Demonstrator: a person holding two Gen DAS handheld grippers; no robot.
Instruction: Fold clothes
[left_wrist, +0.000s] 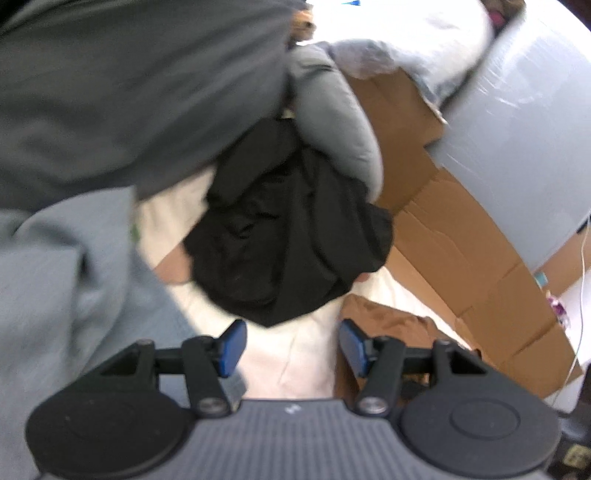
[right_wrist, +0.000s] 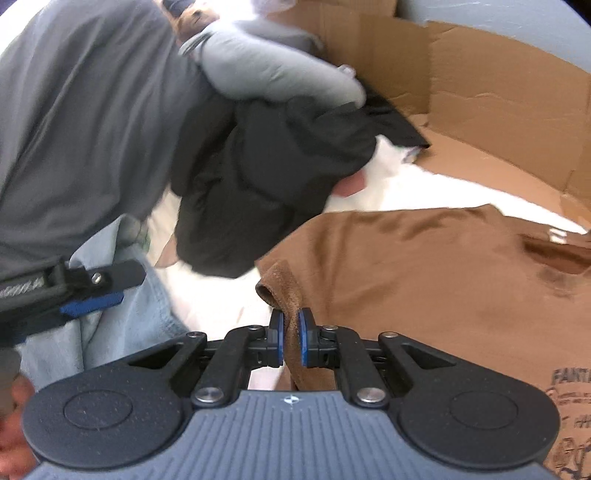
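Observation:
A brown T-shirt (right_wrist: 424, 280) with dark print lies spread on a white sheet (right_wrist: 406, 184). My right gripper (right_wrist: 291, 321) is shut on a rolled edge of it, and the cloth stands up between the blue pads. My left gripper (left_wrist: 291, 332) is open over the sheet (left_wrist: 295, 365) with nothing between its fingers. A corner of the brown T-shirt (left_wrist: 391, 325) lies just beyond its right pad. One finger of the left gripper (right_wrist: 110, 277) shows at the left of the right wrist view. A crumpled black garment (left_wrist: 288, 240) hangs bunched under a person's grey-sleeved arm (left_wrist: 332, 122).
The person's grey top (left_wrist: 129, 92) and light jeans (left_wrist: 74, 277) fill the left side. Flattened cardboard (right_wrist: 480, 92) walls the far and right edges of the sheet. A pale pillow (left_wrist: 424, 40) lies at the back.

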